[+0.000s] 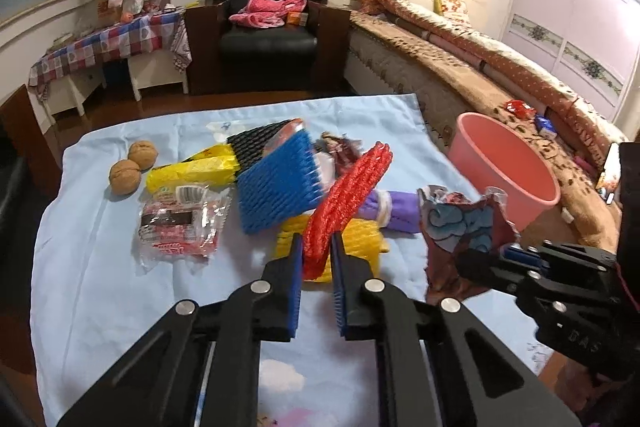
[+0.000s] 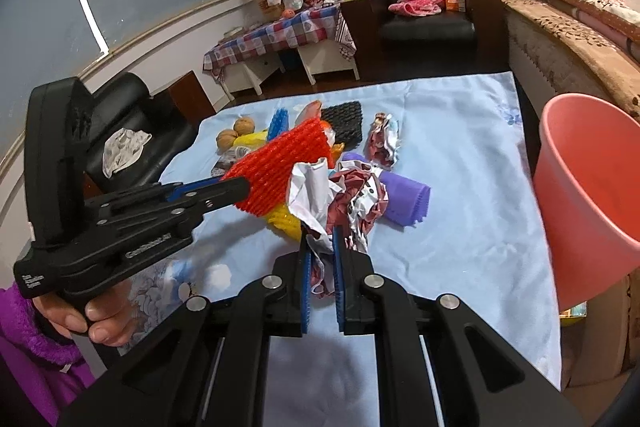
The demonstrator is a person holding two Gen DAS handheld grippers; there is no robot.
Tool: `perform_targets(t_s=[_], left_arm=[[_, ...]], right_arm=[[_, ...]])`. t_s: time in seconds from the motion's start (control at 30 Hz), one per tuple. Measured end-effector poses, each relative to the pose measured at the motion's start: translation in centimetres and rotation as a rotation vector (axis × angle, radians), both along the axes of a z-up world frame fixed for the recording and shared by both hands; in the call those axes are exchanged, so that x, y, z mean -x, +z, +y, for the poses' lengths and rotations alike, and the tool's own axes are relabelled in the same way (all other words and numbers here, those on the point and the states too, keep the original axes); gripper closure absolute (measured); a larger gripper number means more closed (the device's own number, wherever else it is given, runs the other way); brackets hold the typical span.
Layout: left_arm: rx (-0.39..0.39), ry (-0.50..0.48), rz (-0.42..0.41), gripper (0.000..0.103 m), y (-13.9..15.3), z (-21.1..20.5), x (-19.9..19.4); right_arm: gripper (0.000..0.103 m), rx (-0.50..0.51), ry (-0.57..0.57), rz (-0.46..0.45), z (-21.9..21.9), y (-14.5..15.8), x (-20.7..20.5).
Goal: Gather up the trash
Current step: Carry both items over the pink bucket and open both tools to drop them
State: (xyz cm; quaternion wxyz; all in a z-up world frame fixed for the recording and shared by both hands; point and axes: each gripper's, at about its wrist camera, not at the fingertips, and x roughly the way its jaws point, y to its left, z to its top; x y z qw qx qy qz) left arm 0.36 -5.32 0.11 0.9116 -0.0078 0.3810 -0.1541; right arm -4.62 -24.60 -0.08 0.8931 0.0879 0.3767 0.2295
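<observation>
My left gripper [image 1: 316, 247] is shut on a red foam net [image 1: 344, 203] and holds it above the blue cloth; the net also shows in the right wrist view [image 2: 284, 167]. My right gripper [image 2: 320, 239] is shut on a crumpled maroon wrapper [image 2: 344, 199], which shows in the left wrist view [image 1: 464, 227]. A pink bucket [image 1: 504, 167] stands at the right; it also shows in the right wrist view [image 2: 588, 183]. On the cloth lie a blue foam net [image 1: 280, 183], a yellow foam net [image 1: 360, 247], a purple foam net [image 1: 396, 211] and a black foam net [image 1: 252, 143].
Two walnuts [image 1: 132, 167], a yellow bag [image 1: 192, 171] and a clear red-printed wrapper [image 1: 180, 223] lie at the cloth's left. Another crumpled wrapper [image 2: 384, 139] lies farther back. A bed [image 1: 500, 67] runs along the right, a black armchair [image 1: 268, 31] stands behind.
</observation>
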Motion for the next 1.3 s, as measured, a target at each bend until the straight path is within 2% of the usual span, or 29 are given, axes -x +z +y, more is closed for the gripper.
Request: perform_targets(t_s=[0.37,0.6,0.87,1.1,1.3], left_arm=[[0.063,-0.105,-0.058,0.091,3.8,-3.3,0.7],[0.088,-0.18,-0.071,0.091,5.0,-7.3,-0.8],[0.141,-0.295,-0.063,0.091,6.1,-13.4,-3.4],[0.131,-0.381,-0.049,0.091,5.2,-20.0,-5.5],[0.106,-0.42,-0.007,0.091,3.1,-24.5,-7.5]], right_arm=[[0.093,-0.053,-0.096,-0.062,-3.9,1.7,0.2],[0.093,-0.054,-0.23,-0.123,-9.0,3.3,-0.2],[0.093,-0.04,-0.411,-0.15,-15.4,3.8,-1.2],[0.093,-0.025,-0.525,-0.119,-20.2,2.0,-2.4],[0.093,-0.008,-0.568,-0.075,-21.9,0.0,-3.5]])
